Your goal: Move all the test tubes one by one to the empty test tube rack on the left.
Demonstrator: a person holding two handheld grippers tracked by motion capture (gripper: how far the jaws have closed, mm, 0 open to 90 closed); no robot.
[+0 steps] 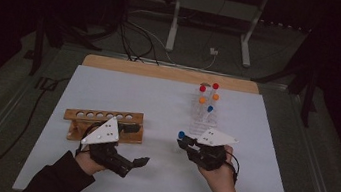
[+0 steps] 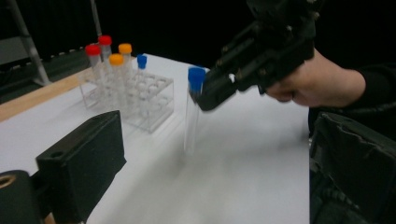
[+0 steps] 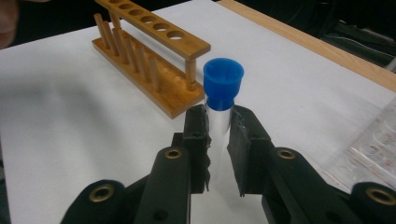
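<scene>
My right gripper (image 3: 218,135) is shut on a clear test tube with a blue cap (image 3: 223,81), held upright just below the cap. In the high view this tube (image 1: 181,135) and the right gripper (image 1: 186,142) are right of centre, above the white mat. The left gripper view shows the tube (image 2: 191,121) hanging with its bottom near the mat, clamped by the right gripper (image 2: 205,98). My left gripper (image 1: 135,145) is in front of the wooden rack (image 1: 105,117), pointing right. Its jaws stand wide apart (image 2: 219,163) with nothing between them.
A clear plastic rack (image 1: 201,118) at the back right holds several tubes with red, orange and blue caps (image 2: 116,60). The wooden rack (image 3: 154,51) has a row of holes and pegs. A wooden strip (image 1: 171,73) borders the mat's far edge.
</scene>
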